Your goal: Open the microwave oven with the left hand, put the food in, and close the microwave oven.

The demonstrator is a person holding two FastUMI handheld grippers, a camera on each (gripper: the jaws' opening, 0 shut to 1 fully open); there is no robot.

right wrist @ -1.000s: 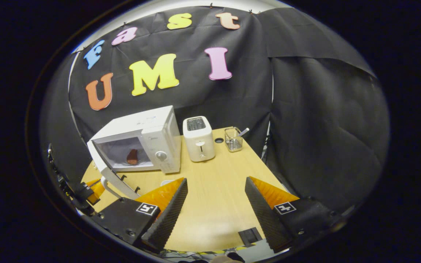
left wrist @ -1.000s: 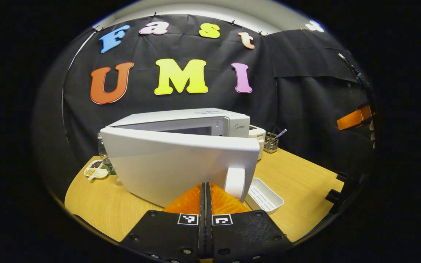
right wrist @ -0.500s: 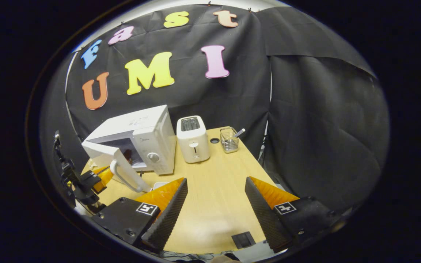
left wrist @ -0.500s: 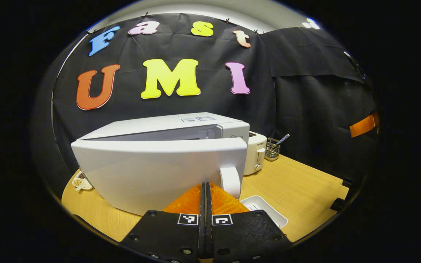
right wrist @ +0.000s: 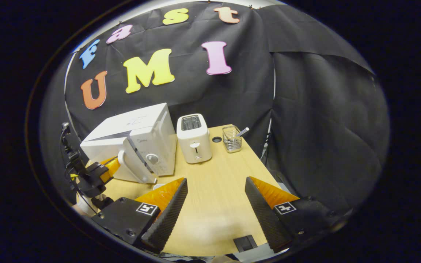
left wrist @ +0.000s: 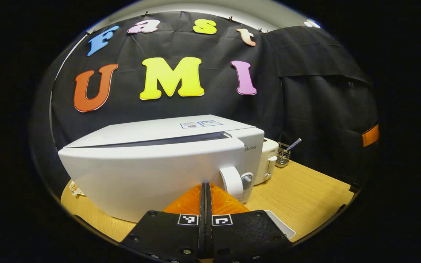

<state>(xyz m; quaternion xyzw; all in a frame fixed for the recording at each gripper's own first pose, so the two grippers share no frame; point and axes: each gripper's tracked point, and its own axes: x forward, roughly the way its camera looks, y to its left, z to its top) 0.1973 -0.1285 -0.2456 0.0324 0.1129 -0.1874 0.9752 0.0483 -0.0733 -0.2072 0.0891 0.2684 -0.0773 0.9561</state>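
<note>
Table (right wrist: 217, 190): light wood, black cloth wall behind it.

Microwave oven (left wrist: 152, 160): white, at the table's back left part, close to the wall. Door (left wrist: 137, 175) almost shut; a narrow dark slit shows along its top edge in the left gripper view. Door handle (left wrist: 231, 182) is at the door's right end, next to the control knob (left wrist: 247, 179). The food cannot be seen behind the door.

Left gripper (left wrist: 205, 190): fingers pressed together, nothing between them. Tips rest against the lower front of the door, just left of the handle. In the right gripper view it (right wrist: 102, 171) sits at the door's left side.

Right gripper (right wrist: 216, 197): jaws wide apart, empty, above the table's near middle, well apart from the microwave oven, which lies ahead to its left.

Toaster (right wrist: 194, 140): white, just right of the microwave oven.

Wire basket (right wrist: 231, 139): near the table's back edge, right of the toaster, holding a utensil.

White tray (left wrist: 281, 228): a corner visible at the near edge, in front of the microwave oven.
</note>
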